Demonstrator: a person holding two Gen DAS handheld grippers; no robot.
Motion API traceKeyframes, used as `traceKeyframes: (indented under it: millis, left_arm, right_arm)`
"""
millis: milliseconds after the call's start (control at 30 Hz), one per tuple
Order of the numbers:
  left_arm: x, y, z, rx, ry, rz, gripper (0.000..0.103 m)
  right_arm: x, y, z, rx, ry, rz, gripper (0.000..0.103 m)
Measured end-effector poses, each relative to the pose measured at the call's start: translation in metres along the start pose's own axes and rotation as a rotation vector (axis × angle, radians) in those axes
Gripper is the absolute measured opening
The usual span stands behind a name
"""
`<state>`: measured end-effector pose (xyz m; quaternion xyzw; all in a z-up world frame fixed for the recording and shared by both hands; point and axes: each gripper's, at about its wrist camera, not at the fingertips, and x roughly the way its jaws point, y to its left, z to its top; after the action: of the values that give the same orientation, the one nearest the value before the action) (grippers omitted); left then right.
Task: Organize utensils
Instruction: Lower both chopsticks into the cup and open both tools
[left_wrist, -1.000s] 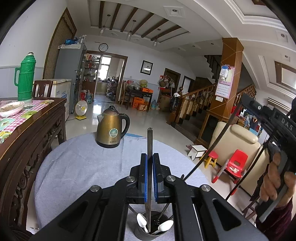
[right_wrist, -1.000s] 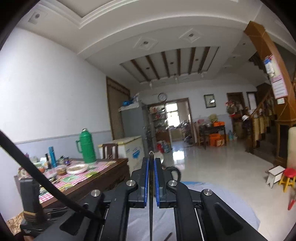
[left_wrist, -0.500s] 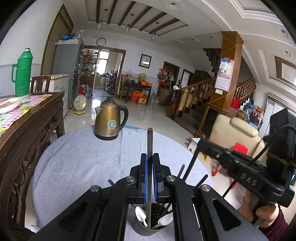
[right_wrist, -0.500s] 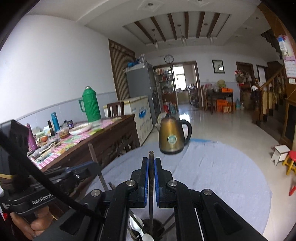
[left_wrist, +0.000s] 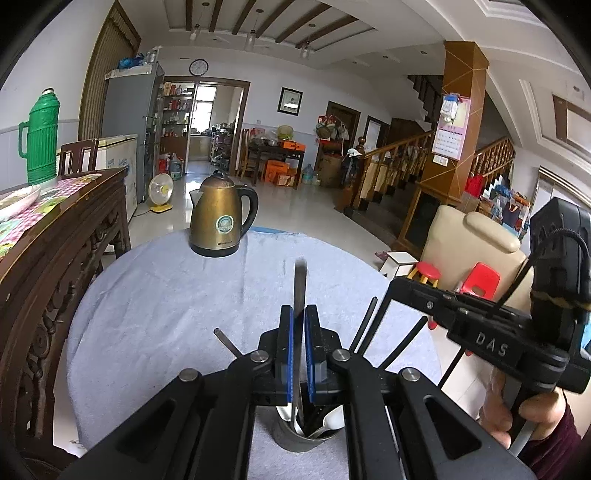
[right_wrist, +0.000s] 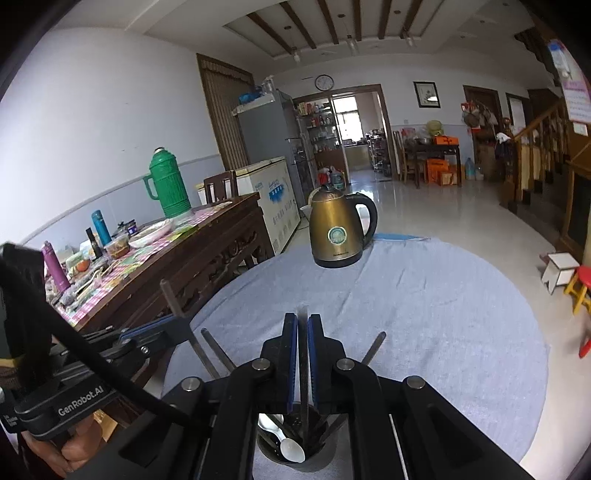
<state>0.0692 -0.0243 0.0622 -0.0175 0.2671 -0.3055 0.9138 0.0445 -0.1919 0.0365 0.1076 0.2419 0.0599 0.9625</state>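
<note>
A dark metal utensil cup (left_wrist: 301, 439) stands on the round table near its front edge; it also shows in the right wrist view (right_wrist: 295, 456). It holds white spoons (right_wrist: 291, 448) and several dark handles. My left gripper (left_wrist: 300, 354) is shut on a flat metal utensil handle (left_wrist: 300, 280) that stands upright with its lower end in the cup. My right gripper (right_wrist: 303, 354) is shut on another thin metal utensil (right_wrist: 303, 332), also upright over the cup. Each gripper shows in the other's view, the right one (left_wrist: 480, 332) and the left one (right_wrist: 147, 332).
A bronze electric kettle (left_wrist: 221, 218) stands at the table's far side on the blue-grey cloth (left_wrist: 166, 295). A dark wooden sideboard (left_wrist: 55, 240) with a green thermos (left_wrist: 42, 136), plates and bottles is to the left. An armchair and red stools stand to the right.
Both grippers have tilted down and lowered toward the cup, each keeping its utensil. The right gripper has come in close beside the left one over the cup.
</note>
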Motion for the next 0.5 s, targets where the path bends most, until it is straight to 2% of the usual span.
traceKeyframes:
  millis: [233,300,333,367,467,500]
  left_arm:
    - [-0.004,0.005,0.0,0.002,0.002,0.002,0.018]
    - [-0.005,0.007,-0.002,0.003,0.007,0.018,0.026]
    - [-0.006,0.007,-0.003,0.005,0.011,0.026,0.036]
    - [-0.008,0.007,-0.004,0.006,0.013,0.034,0.046]
    - [-0.018,0.006,-0.012,0.029,0.004,0.067,0.062]
    - [-0.02,0.005,-0.014,0.041,0.003,0.081,0.064]
  right_arm:
    - [-0.009,-0.009,0.003,0.052,-0.019,0.005,0.007]
    - [-0.016,-0.013,0.003,0.066,-0.033,0.012,0.007]
    - [-0.018,-0.014,0.004,0.073,-0.039,0.015,0.008]
    - [-0.021,-0.015,0.003,0.08,-0.043,0.017,0.012]
    - [-0.032,-0.022,0.001,0.109,-0.061,0.022,0.036]
    - [-0.035,-0.023,-0.001,0.112,-0.069,0.019,0.043]
